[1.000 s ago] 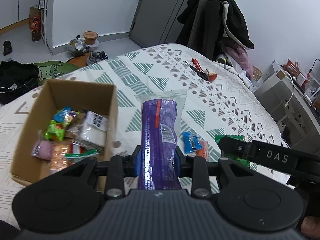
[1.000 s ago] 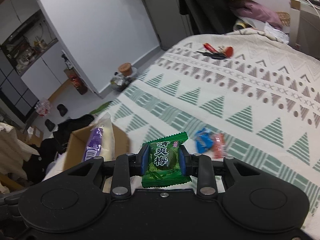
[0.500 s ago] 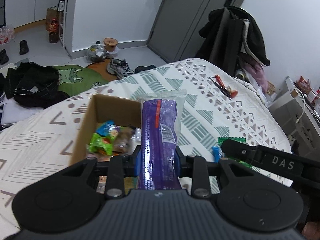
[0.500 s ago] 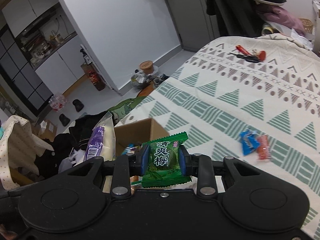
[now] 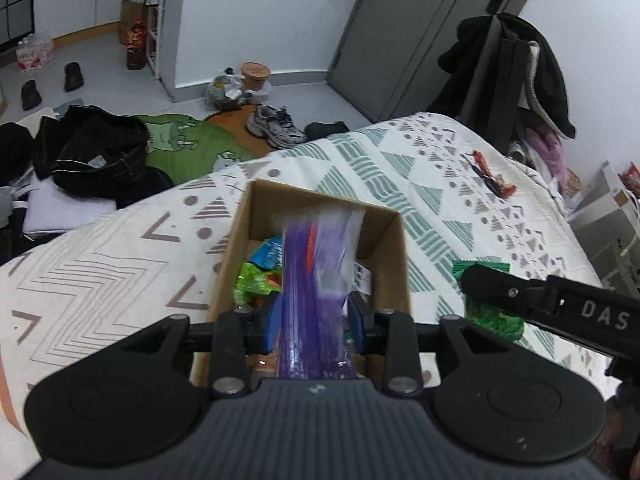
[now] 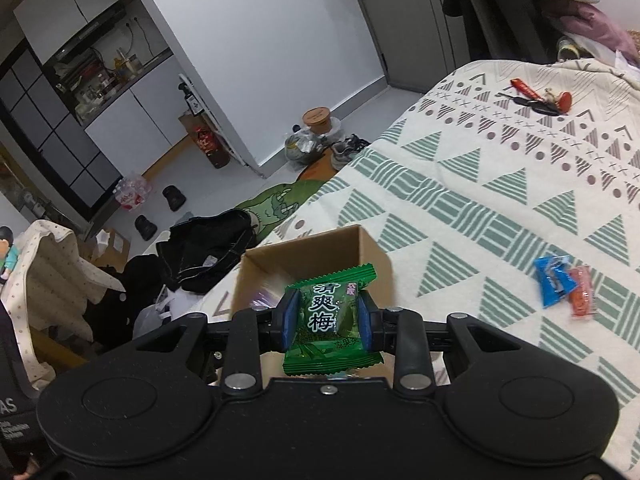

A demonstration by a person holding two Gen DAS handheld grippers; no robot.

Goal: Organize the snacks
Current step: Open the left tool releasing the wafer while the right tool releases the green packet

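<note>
Now, left wrist view: your left gripper (image 5: 314, 318) sits over the cardboard box (image 5: 394, 240) on the patterned bedspread (image 5: 100, 272). Its blue pads stand a little apart with the purple snack packet (image 5: 316, 280) between them; the packet is motion-blurred, so you cannot tell whether the pads grip it or it hangs loose. Its upper end reaches over the box's far wall. Green and blue snack wrappers (image 5: 260, 276) lie inside the box. Your right gripper's black finger crosses at right, over a green packet.

Right wrist view: your right gripper (image 6: 327, 320) is closed on the green plum candy packet (image 6: 330, 318), pads pressed to both sides, packet upright with label facing you. It hangs just in front of the box's (image 6: 376, 256) open top. A blue snack (image 6: 554, 280) and an orange snack (image 6: 582, 290) lie touching on the bedspread, well apart from the box. Keys with a red tag (image 6: 536, 98) rest far up the bed.
</note>
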